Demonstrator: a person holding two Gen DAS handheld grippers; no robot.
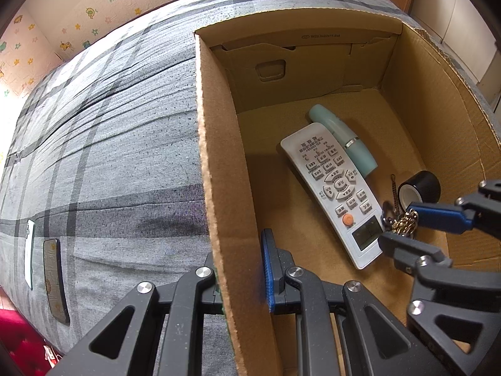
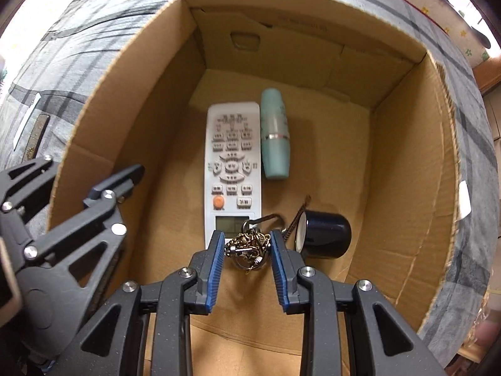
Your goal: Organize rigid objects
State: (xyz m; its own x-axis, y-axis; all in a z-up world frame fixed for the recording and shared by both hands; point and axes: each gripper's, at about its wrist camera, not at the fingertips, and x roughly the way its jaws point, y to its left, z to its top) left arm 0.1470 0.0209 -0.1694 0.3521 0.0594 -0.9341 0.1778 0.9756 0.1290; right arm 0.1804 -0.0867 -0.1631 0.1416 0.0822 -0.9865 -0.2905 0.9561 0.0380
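Grey plaid bedding [image 1: 109,156] spreads under everything, and on it sits an open cardboard box [image 2: 407,163] that fills most of both views. The left gripper [image 1: 241,269] straddles the box's near side wall, one finger outside and one inside, its jaws closed tight on the cardboard edge. The right gripper [image 2: 247,247] points down into the box, and its blue pads pinch a tangled bunch of keys on a brass-coloured chain [image 2: 249,246], held just over the box floor at the lower end of the remote. A white remote control [image 2: 231,163] lies flat on the box floor with its buttons up, and a pale green bottle [image 2: 274,134] lies on its side, touching the remote's long edge. A black roll of tape [image 2: 325,235] lies tipped over just beside the keys. Two flat phone-like slabs [image 1: 53,279] lie on the bedding outside the box, well apart from it.
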